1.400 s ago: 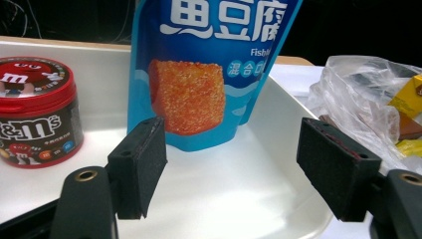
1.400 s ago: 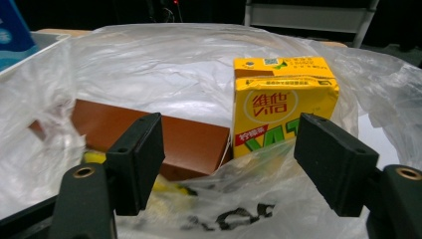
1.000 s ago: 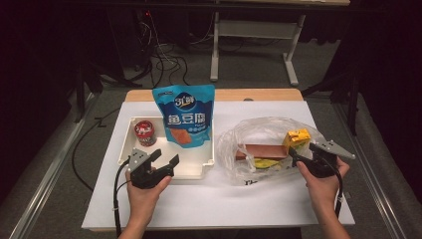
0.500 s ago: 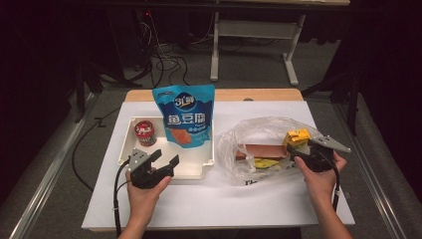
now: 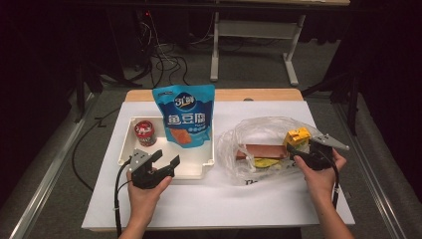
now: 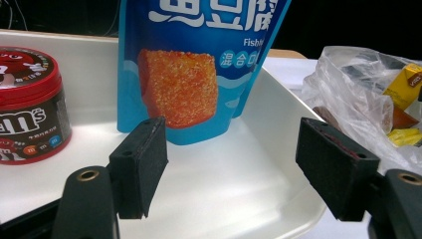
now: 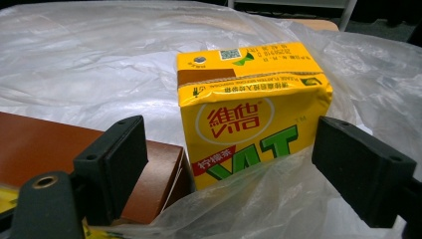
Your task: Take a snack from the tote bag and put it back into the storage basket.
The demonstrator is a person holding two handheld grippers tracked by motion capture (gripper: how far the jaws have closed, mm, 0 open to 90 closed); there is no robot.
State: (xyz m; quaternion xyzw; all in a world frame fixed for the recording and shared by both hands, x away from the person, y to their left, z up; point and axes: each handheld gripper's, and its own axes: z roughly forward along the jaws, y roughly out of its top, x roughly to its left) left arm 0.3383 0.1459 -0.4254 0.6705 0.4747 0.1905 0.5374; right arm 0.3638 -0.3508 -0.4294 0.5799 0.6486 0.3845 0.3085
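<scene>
My right hand-held gripper [image 7: 226, 164] stands with its jaws apart, having just been opening, either side of the boxy yellow drink carton [image 7: 251, 112], glossy card, sitting in the crinkled clear plastic bag [image 7: 99, 64] on the tabletop [image 5: 209, 199]. My left hand-held gripper [image 6: 231, 169] gapes empty over the smooth white tray [image 6: 224, 184].

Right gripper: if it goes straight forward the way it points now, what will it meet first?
Most likely the yellow drink carton, which stands between the open fingers of the right gripper, inside the plastic bag.
</scene>
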